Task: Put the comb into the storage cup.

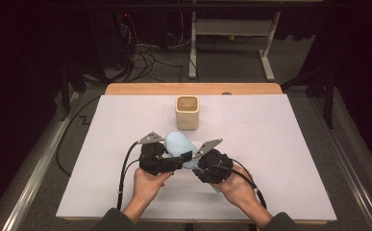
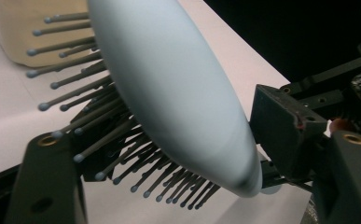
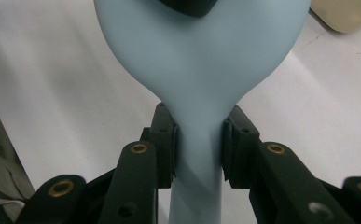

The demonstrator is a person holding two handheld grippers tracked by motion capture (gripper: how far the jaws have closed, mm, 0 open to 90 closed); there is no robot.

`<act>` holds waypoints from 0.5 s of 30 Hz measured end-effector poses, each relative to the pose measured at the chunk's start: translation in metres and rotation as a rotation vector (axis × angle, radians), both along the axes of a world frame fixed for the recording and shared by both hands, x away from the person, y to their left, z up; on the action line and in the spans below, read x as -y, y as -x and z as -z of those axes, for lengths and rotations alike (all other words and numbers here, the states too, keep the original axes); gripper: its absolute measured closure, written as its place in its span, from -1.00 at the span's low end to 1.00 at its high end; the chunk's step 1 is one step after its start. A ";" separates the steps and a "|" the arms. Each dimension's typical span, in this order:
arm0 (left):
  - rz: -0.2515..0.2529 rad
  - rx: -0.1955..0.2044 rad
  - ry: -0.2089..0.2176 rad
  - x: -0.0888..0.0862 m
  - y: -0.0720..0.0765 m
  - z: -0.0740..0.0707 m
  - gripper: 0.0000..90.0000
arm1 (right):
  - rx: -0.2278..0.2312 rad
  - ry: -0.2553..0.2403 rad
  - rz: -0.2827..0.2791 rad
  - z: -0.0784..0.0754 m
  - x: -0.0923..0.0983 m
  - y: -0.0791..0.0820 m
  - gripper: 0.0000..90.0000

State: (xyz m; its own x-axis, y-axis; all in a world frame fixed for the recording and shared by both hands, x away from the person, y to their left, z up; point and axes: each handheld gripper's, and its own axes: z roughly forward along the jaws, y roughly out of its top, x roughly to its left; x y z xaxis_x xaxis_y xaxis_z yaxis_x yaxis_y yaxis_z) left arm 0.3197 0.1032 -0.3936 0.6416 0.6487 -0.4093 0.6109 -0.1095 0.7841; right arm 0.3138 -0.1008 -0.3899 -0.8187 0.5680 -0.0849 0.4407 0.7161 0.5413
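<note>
A light blue hairbrush (image 1: 178, 145) hangs just above the white table top, between both grippers. In the right gripper view my right gripper (image 3: 199, 140) is shut on the narrow neck of the hairbrush (image 3: 201, 60), a pad on each side. My left gripper (image 2: 187, 135) closes across the brush head (image 2: 169, 84). The grey bristles (image 2: 75, 112) press on one pad and the other pad (image 2: 283, 123) meets the smooth back. In the high view the left gripper (image 1: 181, 159) and right gripper (image 1: 198, 162) sit close together at the table's front middle.
A beige square cup (image 1: 187, 112) stands upright just behind the brush, also in the left gripper view as the cup (image 2: 29, 28). White paper (image 1: 270, 144) covers the table. Black cables trail from both grippers towards the front edge.
</note>
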 end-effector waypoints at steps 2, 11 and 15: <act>0.003 0.002 0.004 -0.001 0.000 -0.003 -0.25 | 0.003 -0.003 0.001 0.000 -0.001 0.000 0.57; 0.016 0.036 0.010 -0.001 0.005 -0.018 -0.03 | 0.020 -0.022 0.001 0.000 -0.003 -0.001 0.57; 0.026 0.044 0.006 -0.001 0.006 -0.023 0.02 | 0.029 -0.039 0.005 -0.001 -0.004 0.000 0.57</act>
